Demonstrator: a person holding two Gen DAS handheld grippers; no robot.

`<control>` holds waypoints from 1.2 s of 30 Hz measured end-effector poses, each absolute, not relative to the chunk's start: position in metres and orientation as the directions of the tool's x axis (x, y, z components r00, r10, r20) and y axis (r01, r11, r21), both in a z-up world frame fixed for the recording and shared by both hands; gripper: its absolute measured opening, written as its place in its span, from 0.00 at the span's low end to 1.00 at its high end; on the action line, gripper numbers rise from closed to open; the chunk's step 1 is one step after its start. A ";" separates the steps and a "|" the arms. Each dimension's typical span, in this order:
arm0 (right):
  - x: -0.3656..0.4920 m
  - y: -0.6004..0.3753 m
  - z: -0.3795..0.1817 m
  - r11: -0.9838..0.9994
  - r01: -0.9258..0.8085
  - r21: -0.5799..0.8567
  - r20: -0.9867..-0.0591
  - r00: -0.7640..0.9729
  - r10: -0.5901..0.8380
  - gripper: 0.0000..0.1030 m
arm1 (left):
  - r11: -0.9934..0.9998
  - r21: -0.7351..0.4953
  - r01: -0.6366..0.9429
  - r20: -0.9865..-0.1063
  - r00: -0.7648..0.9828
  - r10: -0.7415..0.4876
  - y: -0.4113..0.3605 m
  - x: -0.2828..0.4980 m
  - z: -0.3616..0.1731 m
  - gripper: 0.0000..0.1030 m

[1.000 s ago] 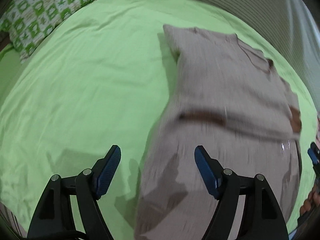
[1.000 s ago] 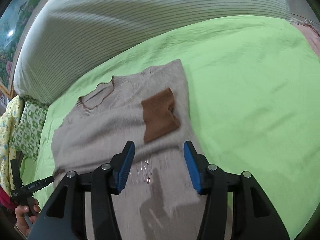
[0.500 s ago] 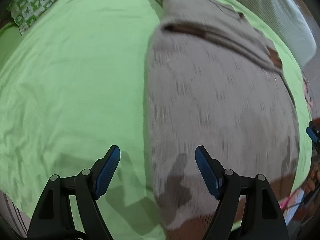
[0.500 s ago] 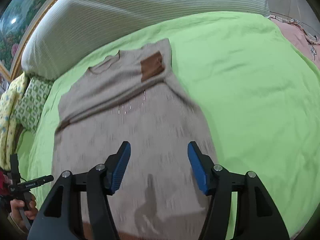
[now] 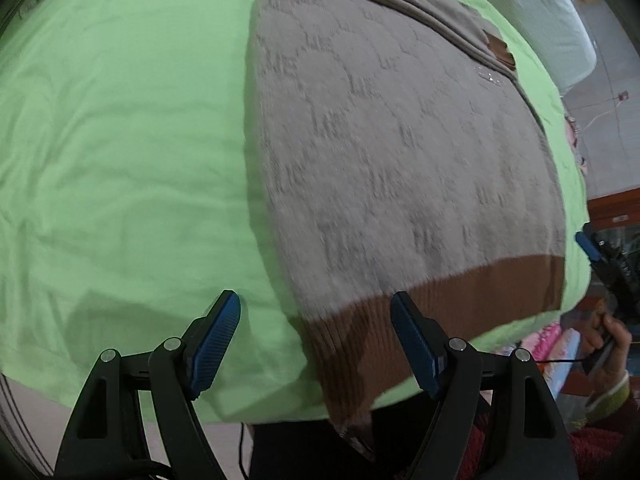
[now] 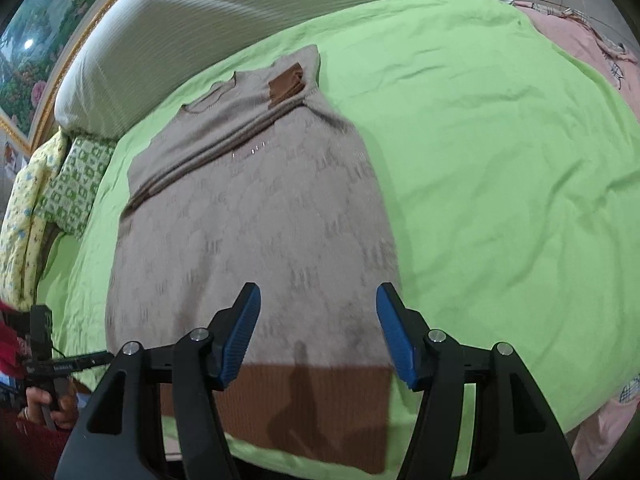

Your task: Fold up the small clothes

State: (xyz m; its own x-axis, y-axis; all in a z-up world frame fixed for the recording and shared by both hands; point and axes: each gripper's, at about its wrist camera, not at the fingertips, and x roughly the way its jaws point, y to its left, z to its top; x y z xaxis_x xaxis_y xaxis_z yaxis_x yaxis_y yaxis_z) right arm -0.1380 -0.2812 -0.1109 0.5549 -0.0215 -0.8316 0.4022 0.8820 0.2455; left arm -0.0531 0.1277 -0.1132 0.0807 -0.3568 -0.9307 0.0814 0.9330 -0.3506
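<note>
A beige knit sweater (image 5: 400,152) with a brown hem (image 5: 440,304) lies flat on the green bedsheet (image 5: 120,160), its sleeves folded across the chest. It also shows in the right wrist view (image 6: 248,232), with a brown cuff (image 6: 286,84) near the collar. The hem (image 6: 304,404) hangs over the bed's near edge. My left gripper (image 5: 316,344) is open and empty, above the hem's left corner. My right gripper (image 6: 318,336) is open and empty, above the hem's right part.
A striped grey bolster (image 6: 240,12) lies along the head of the bed. Patterned green and yellow pillows (image 6: 68,188) sit at the far left. A pink cloth (image 6: 580,48) lies at the right. The person's other hand and gripper show at the view edges (image 5: 604,272).
Both grippers have pulled back from the sweater's chest toward the hem at the bed's near edge. The sweater has not moved. Both grippers stayed open.
</note>
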 end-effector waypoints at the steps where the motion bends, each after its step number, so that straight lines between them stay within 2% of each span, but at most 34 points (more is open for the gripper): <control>1: -0.141 -0.284 -0.113 0.880 0.401 0.255 -0.838 0.546 -0.006 0.59 | 0.927 -0.367 0.074 -0.925 0.077 -0.372 0.128 -0.056 -0.114 0.76; 7: -0.161 -0.296 -0.133 0.855 0.430 0.291 -0.865 0.499 0.043 0.59 | 0.902 -0.429 0.055 -0.902 0.027 -0.430 0.134 -0.062 -0.121 0.76; 13: -0.175 -0.296 -0.144 0.830 0.449 0.330 -0.871 0.485 0.083 0.59 | 0.863 -0.494 0.107 -0.869 -0.056 -0.491 0.113 -0.061 -0.127 0.74; 16: -0.176 -0.297 -0.148 0.817 0.454 0.354 -0.865 0.492 0.101 0.59 | 0.860 -0.492 0.135 -0.871 -0.089 -0.484 0.102 -0.061 -0.131 0.72; 17: -0.176 -0.298 -0.149 0.815 0.453 0.362 -0.864 0.492 0.110 0.59 | 0.855 -0.497 0.145 -0.868 -0.092 -0.489 0.098 -0.060 -0.131 0.65; 18: -0.175 -0.297 -0.150 0.815 0.447 0.369 -0.862 0.492 0.120 0.59 | 0.847 -0.510 0.152 -0.860 -0.102 -0.500 0.095 -0.060 -0.131 0.52; 19: -0.174 -0.296 -0.150 0.817 0.433 0.381 -0.860 0.491 0.141 0.59 | 0.842 -0.517 0.153 -0.856 -0.114 -0.505 0.092 -0.059 -0.132 0.45; 21: -0.173 -0.292 -0.153 0.822 0.403 0.402 -0.860 0.474 0.188 0.59 | 0.842 -0.518 0.152 -0.855 -0.130 -0.503 0.088 -0.058 -0.137 0.21; 23: -0.173 -0.290 -0.156 0.829 0.386 0.405 -0.866 0.452 0.213 0.57 | 0.834 -0.530 0.153 -0.847 -0.142 -0.512 0.080 -0.059 -0.141 0.12; 24: -0.174 -0.289 -0.157 0.833 0.374 0.408 -0.867 0.444 0.226 0.51 | 0.833 -0.531 0.159 -0.847 -0.137 -0.514 0.077 -0.058 -0.140 0.11; 26: -0.173 -0.289 -0.162 0.826 0.370 0.425 -0.870 0.419 0.260 0.28 | 0.825 -0.534 0.185 -0.845 -0.119 -0.521 0.072 -0.056 -0.134 0.09; 27: -0.172 -0.288 -0.164 0.819 0.365 0.443 -0.867 0.409 0.286 0.08 | 0.819 -0.537 0.204 -0.843 -0.101 -0.528 0.070 -0.055 -0.128 0.09; 30: -0.170 -0.284 -0.159 0.802 0.329 0.498 -0.832 0.442 0.335 0.08 | 0.807 -0.530 0.259 -0.840 -0.029 -0.542 0.073 -0.053 -0.109 0.08; 36: -0.155 -0.284 -0.121 0.715 0.252 0.652 -0.678 0.616 0.401 0.08 | 0.802 -0.537 0.263 -0.817 0.077 -0.572 0.080 -0.037 -0.076 0.08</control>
State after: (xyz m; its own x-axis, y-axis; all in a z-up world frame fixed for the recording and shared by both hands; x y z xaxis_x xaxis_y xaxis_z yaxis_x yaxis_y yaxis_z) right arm -0.1553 -0.2839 -0.1207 0.6164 0.4008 -0.6778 0.2520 0.7151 0.6520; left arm -0.0366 0.0804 -0.0760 0.0771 -0.5719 -0.8167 0.2629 0.8018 -0.5366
